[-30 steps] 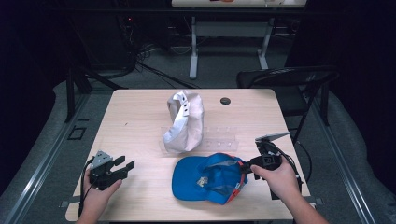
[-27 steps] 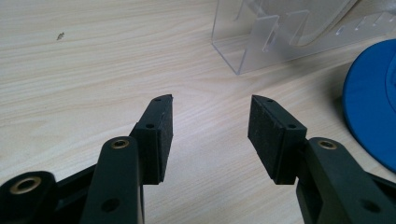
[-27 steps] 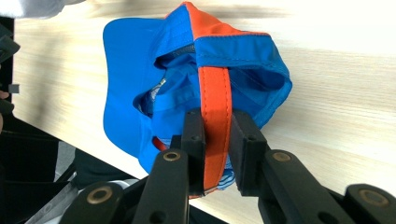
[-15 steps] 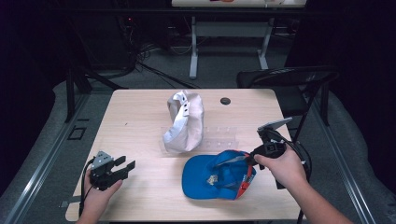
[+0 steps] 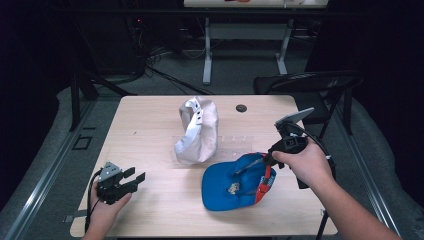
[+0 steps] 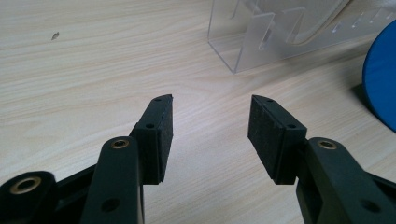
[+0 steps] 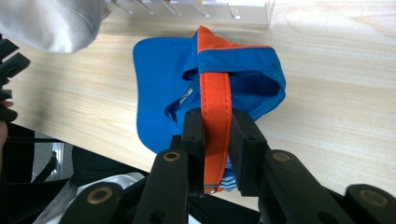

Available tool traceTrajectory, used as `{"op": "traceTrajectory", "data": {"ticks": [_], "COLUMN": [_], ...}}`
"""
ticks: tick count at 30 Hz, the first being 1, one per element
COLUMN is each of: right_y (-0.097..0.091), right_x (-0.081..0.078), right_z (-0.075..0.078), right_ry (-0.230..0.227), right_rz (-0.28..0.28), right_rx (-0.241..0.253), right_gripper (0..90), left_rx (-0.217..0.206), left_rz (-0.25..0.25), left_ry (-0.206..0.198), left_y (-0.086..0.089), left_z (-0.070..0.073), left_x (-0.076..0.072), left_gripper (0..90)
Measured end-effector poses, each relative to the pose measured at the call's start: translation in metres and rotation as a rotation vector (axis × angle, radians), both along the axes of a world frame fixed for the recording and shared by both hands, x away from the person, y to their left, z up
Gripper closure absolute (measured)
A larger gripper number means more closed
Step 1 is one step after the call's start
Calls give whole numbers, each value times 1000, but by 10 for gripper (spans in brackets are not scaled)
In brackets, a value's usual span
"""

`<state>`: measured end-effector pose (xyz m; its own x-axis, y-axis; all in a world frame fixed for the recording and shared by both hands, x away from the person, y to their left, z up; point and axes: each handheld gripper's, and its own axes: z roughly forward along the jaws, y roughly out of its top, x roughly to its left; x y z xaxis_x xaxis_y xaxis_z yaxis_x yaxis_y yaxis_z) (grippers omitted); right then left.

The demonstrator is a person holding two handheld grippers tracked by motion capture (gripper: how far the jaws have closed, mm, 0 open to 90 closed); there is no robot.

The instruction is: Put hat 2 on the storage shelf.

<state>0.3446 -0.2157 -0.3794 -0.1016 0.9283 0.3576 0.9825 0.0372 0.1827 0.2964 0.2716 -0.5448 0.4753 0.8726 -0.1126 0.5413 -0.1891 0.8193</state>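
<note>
A blue cap (image 5: 232, 182) with an orange strap lies upside down near the table's front right, its back end raised off the wood. My right gripper (image 5: 265, 159) is shut on that orange strap (image 7: 215, 105), which runs between the pads and hangs the blue cap (image 7: 163, 79) below. A white cap (image 5: 197, 130) leans upright on a clear plastic rack (image 5: 235, 142) at mid-table. My left gripper (image 5: 134, 179) rests open at the front left with bare wood between its pads (image 6: 161, 135). The clear rack (image 6: 261, 32) stands ahead of it.
A small black disc (image 5: 241, 108) lies near the table's far edge. A dark folding chair (image 5: 305, 85) stands off the right rear corner. The table (image 5: 150, 115) has free wood at the left and back.
My right gripper has risen with the orange strap in it, lifting the back of the blue cap and dragging it slightly right. The left gripper has stayed put.
</note>
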Motion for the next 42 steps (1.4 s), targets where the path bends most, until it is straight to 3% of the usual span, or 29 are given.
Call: {"op": "traceTrajectory", "data": {"ticks": [3,6,17,25,30,42], "right_y": [1,-1,-1,3,7,-5], "right_x": [1,2,6,11,14,25], "right_z": [10,22,55,70,78,88], "right_ry": [-2,2,-17,-15,-25,-26], "right_rz": [-5,28,24,13,29,-20], "right_rx": [5,9,48,99,93,73], "right_gripper": [775,775,775,775,775,775], "left_rx": [-1,-5,-4,-9,-2,-4], "left_rz": [-1,-1,-3,-2,-11,-7], "left_ry": [0,-1,5,7,16,9], "left_y": [0,0,-1,0,1,0], "left_z": [0,0,-1,-1,0,0], "left_x": [0,0,0,0,0,0], "left_gripper": [507,507,507,507,506,507]}}
